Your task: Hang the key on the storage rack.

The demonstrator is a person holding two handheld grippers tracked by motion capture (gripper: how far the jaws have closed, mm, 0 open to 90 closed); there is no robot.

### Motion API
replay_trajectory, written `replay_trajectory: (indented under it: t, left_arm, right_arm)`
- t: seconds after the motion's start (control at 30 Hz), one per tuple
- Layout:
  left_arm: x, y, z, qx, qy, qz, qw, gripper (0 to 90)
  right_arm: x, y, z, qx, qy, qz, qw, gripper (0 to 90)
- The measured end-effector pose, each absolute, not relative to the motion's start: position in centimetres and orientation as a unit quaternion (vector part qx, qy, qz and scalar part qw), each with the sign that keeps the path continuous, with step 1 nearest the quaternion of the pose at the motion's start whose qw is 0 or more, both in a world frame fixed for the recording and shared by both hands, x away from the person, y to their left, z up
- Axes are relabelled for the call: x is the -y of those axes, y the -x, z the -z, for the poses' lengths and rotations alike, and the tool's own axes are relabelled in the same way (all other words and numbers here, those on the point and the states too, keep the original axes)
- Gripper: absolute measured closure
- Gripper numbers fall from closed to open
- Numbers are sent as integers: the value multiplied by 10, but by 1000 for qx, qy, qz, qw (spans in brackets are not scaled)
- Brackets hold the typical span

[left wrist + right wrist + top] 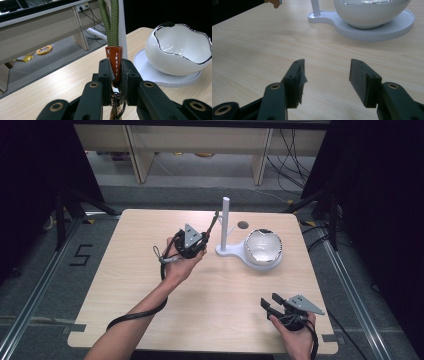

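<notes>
Pale wood-grain table (150, 285) fills my high view, standing on grey floor with dark curtains at both sides and light shelving beyond the far edge. Near the far middle of the table I see a white stand (226, 227): 1 upright post rising from a flat white base that widens to the right, where a white bowl (263, 247) with a ragged, silver-edged rim sits on it.

My left gripper (200, 241) is held above the table just left of the post, jaws pressed together on a keychain strap (115, 62). In the left gripper view its brown leather tab with white stitching is pinched between the 2 black pads, an olive braided cord (110, 22) runs up from the tab in front of the post, and a dark metal ring hangs below the jaws. The bowl (178, 50) sits to the right there.

My right gripper (269, 306) rests low at the near right corner, well apart from the stand, jaws spread with nothing between them; in its own view only bare tabletop shows between the pads (359, 80).
</notes>
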State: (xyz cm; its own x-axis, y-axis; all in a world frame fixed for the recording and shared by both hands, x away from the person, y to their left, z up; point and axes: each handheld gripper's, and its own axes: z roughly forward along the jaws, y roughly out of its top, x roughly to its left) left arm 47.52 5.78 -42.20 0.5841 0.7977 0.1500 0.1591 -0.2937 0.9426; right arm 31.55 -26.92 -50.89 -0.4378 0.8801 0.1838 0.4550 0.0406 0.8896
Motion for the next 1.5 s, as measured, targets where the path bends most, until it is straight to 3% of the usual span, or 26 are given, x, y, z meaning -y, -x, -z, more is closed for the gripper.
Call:
replay_trajectory:
  t: [0.63, 0.97, 1.3, 1.5]
  left_arm:
    - [-47, -484, 428, -312, -760, -313, 476, 774]
    - [-46, -481, 433, -304, -778, -288, 469, 664]
    - [-88, -464, 431, -315, -777, -274, 471, 476]
    - [-128, -444, 442, -324, -778, -271, 465, 440]
  right_arm:
    - [269, -315, 509, -689, -485, -493, 217, 469]
    - [269, -314, 509, -688, -488, -492, 217, 467]
    - [270, -315, 509, -691, -486, -485, 225, 462]
    - [270, -315, 510, -690, -488, -488, 219, 460]
